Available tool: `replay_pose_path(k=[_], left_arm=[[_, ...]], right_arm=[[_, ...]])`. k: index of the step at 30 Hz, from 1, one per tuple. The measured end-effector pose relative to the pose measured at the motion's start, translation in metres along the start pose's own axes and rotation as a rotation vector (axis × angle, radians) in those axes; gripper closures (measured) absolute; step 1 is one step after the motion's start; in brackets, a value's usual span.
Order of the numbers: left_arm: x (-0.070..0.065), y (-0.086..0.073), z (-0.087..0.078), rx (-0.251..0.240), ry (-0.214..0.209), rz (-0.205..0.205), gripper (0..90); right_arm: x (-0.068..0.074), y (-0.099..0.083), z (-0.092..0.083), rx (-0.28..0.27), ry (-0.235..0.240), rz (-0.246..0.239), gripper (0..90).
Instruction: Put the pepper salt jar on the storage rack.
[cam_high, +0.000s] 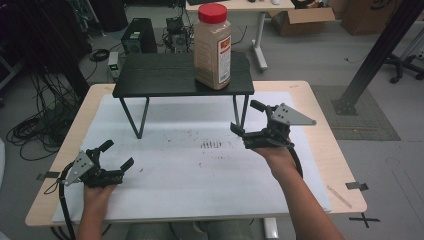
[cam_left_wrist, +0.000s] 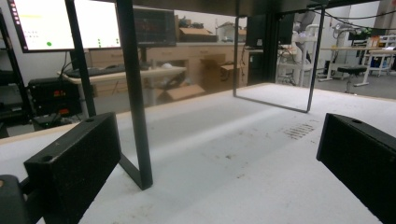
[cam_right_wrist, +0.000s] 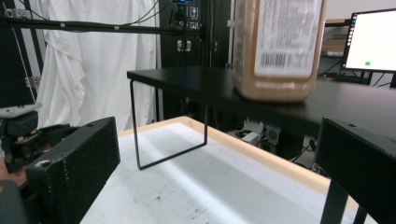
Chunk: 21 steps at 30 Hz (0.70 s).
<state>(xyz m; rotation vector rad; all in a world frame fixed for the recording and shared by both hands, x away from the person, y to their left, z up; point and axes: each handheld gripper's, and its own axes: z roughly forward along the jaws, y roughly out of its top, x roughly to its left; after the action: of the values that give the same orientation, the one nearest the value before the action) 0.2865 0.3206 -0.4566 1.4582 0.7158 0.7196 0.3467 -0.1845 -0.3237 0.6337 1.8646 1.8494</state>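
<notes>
High view: the spice jar (cam_high: 213, 46), red-lidded and nearly full of tan powder, stood upright on the black shelf (cam_high: 165, 75) at about one o'clock from the table's centre; the right gripper (cam_high: 251, 119), jaws wide apart and holding nothing, hovered just below and right of it; the left gripper (cam_high: 115, 154), jaws likewise apart, rested at eight o'clock on the white mat (cam_high: 200, 165).

Left gripper view: both jaws stood apart, low over the mat (cam_left_wrist: 224, 177); a shelf leg (cam_left_wrist: 135, 93) rose ahead.

Right gripper view: the jar (cam_right_wrist: 278, 49) sat at one o'clock on the shelf (cam_right_wrist: 196, 84); judged fairly heavy, rigid, smooth plastic, possibly slippery; best gripped across the flat-sided body at mid-height, below the lid.
</notes>
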Motion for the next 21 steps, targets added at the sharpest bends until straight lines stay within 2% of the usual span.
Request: replay_pose_path(k=[10, 21], left_arm=[[0.000, 0.000, 0.000, 0.001, 0.000, 0.000, 0.3], [0.000, 0.000, 0.000, 0.001, 0.000, 0.000, 0.2]], right_arm=[[0.003, -0.040, 0.001, 0.023, -0.007, 0.013, 0.0], [0.004, -0.067, 0.001, 0.046, -0.017, 0.021, 0.0]])
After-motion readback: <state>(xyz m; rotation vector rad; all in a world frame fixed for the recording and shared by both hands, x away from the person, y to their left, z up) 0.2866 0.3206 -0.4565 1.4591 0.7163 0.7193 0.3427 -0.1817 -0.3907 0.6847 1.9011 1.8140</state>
